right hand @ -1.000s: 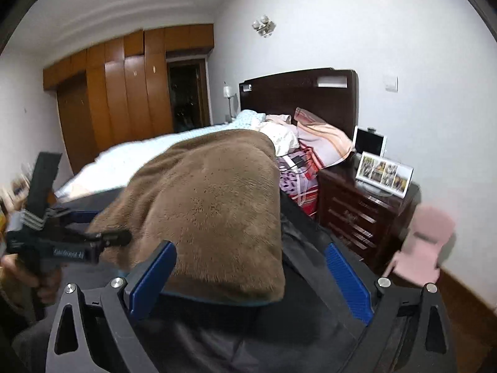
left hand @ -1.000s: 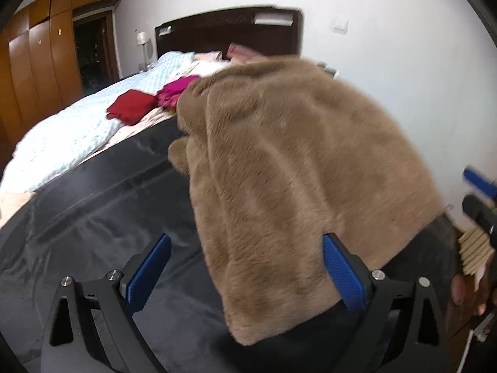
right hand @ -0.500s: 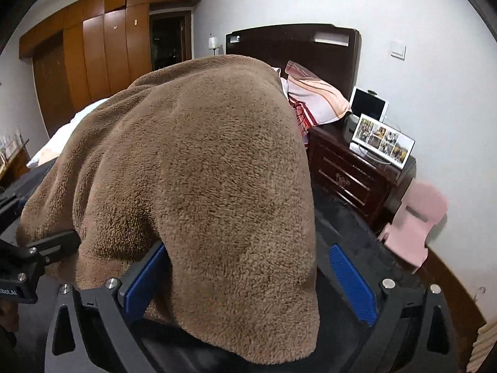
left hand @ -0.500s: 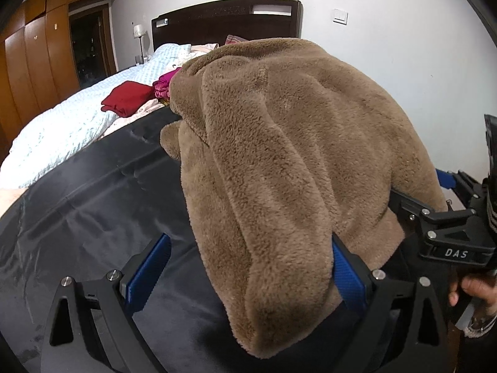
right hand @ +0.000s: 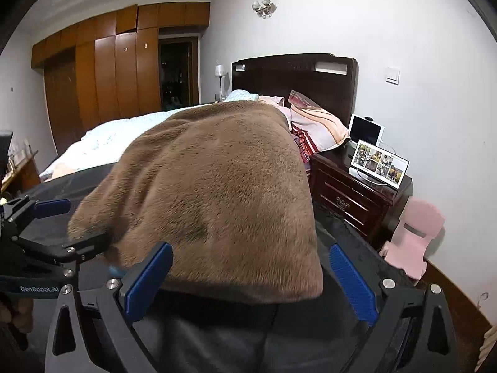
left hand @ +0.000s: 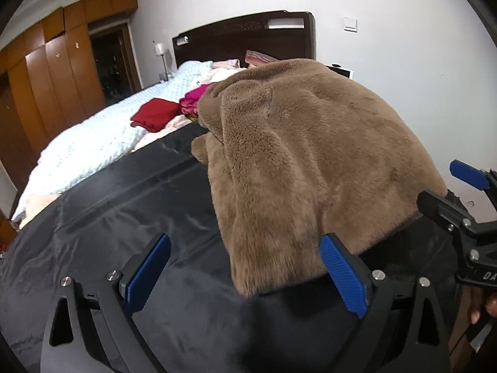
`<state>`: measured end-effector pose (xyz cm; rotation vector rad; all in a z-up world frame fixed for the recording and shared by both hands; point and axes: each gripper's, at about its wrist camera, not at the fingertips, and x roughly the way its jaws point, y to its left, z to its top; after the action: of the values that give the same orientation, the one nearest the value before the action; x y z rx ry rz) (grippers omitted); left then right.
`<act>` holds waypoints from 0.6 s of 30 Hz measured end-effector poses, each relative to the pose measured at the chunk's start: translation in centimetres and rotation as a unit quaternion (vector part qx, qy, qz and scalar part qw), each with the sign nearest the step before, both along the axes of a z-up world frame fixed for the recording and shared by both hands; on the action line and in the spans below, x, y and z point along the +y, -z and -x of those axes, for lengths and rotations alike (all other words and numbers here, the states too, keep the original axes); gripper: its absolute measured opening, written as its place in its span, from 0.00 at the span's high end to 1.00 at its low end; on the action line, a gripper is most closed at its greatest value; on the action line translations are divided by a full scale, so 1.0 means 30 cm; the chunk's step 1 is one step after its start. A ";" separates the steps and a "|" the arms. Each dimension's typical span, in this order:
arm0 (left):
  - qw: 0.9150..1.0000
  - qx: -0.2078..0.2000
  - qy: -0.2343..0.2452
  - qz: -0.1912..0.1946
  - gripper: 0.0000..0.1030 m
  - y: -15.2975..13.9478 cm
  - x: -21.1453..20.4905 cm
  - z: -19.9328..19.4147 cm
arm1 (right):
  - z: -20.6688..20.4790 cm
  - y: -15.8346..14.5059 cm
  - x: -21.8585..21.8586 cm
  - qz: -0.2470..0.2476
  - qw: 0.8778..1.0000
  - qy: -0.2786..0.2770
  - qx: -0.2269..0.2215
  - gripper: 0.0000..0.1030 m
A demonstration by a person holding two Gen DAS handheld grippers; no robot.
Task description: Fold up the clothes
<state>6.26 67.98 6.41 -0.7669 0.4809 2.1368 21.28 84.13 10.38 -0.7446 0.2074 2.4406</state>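
The brown fleece (left hand: 310, 161) lies in a folded heap on the bed's black sheet (left hand: 118, 211), just ahead of and between the left tongs (left hand: 245, 275) and right tongs (right hand: 248, 283), both apart and empty, seemingly released to let it settle.
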 end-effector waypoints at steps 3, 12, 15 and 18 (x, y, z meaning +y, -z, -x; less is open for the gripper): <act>1.000 -0.001 -0.013 -0.009 0.04 -0.010 -0.034 -0.038 | -0.028 -0.009 -0.017 0.005 1.000 0.001 0.006 0.01; 0.999 -0.010 -0.035 -0.023 0.04 -0.022 -0.083 -0.095 | -0.107 -0.031 -0.068 0.019 0.999 0.003 0.026 0.01; 0.999 -0.014 -0.029 -0.014 0.03 -0.011 -0.083 -0.106 | -0.124 -0.035 -0.081 0.023 0.999 0.003 0.031 0.01; 0.999 -0.016 -0.036 -0.001 0.02 0.008 -0.075 -0.106 | -0.132 -0.035 -0.091 0.026 0.999 0.003 0.034 0.01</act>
<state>9.44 65.72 6.16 -0.8279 0.4402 2.1864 25.22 81.41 11.42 -0.6838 0.2988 2.4652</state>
